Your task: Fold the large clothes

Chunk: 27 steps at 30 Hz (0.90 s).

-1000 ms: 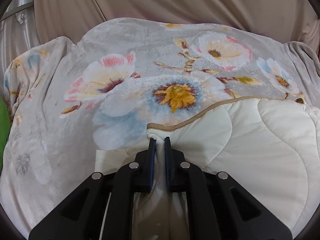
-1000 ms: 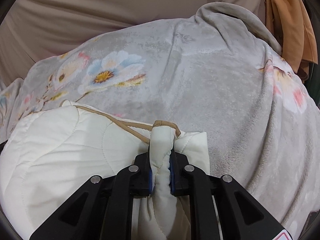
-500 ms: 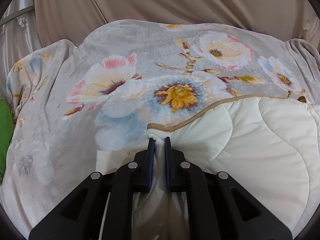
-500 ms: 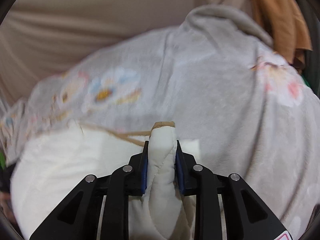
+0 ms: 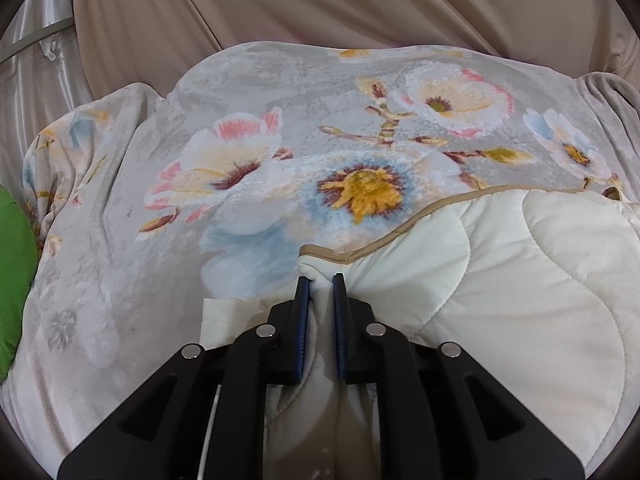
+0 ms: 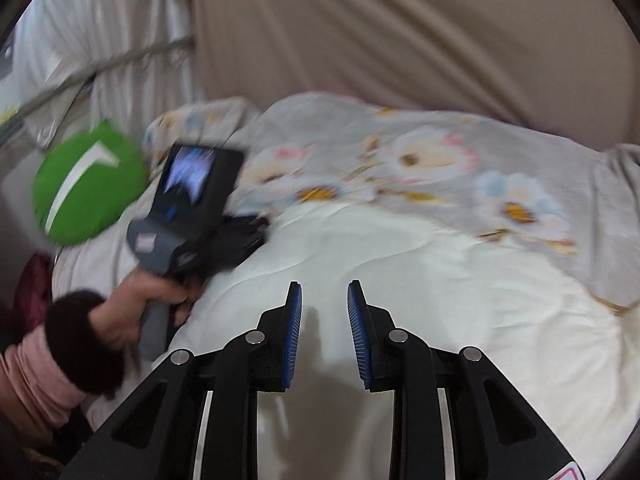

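Left hand-held gripper (image 5: 320, 280) pinches a corner of the cream quilted garment (image 5: 520, 280), just under its tan trimmed edge (image 5: 400, 236); blue pads are pressed onto a thin fold of fabric between them. The garment lies spread on a grey floral blanket (image 5: 240, 128) covering a bed, filling the lower right of the left wrist view, its tan edge running up and right across the blanket. A green cushion (image 5: 12, 272) sits at the far left edge. Beige curtain (image 5: 360, 0) hangs behind.

Right hand-held gripper (image 6: 324, 296) is spread, nothing between its pads, hovering above the cream garment (image 6: 440, 280); the jaws' shadow falls on the fabric below. The right wrist view is motion-blurred. It shows the other gripper's body with a small screen (image 6: 188, 176), gripped by the person's left hand (image 6: 136, 300) at the garment's left edge. A dark fuzzy cuff (image 6: 76, 332) over a pink sleeve (image 6: 32, 384) shows at the wrist. The green cushion (image 6: 88, 184), with a white stripe, is beyond the hand. A pale shiny drape (image 6: 100, 20) hangs at upper left.
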Each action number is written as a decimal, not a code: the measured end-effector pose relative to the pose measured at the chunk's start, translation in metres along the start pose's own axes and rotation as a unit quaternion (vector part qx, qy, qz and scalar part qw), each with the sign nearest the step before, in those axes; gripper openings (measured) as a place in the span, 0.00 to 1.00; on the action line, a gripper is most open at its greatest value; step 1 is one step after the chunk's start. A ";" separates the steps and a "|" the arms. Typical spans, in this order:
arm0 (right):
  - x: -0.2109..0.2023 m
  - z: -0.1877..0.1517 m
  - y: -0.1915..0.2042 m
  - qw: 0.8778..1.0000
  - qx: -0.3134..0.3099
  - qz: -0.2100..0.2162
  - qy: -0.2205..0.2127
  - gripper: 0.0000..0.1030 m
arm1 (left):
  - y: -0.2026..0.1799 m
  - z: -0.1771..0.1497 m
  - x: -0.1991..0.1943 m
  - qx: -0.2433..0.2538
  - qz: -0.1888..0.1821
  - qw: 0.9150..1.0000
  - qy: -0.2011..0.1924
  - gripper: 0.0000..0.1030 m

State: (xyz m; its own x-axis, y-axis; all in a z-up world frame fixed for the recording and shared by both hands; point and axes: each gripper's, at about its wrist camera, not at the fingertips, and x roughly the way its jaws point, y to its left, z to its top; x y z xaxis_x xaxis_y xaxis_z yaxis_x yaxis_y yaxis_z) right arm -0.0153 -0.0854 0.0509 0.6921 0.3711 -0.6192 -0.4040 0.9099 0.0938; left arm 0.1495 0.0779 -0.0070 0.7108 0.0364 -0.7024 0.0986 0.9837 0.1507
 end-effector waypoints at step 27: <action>-0.074 -0.037 -0.137 0.979 0.172 -0.106 -0.032 0.12 | -0.079 -0.001 -0.102 0.054 -0.157 0.984 -0.059 0.29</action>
State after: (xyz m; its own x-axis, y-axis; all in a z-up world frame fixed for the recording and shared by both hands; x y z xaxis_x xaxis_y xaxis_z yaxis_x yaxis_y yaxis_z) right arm -0.0334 -0.2449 0.0553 0.7785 0.1682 -0.6047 -0.0300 0.9723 0.2318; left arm 0.0688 -0.0037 0.0522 0.7084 -0.2944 -0.6415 0.3965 0.9179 0.0165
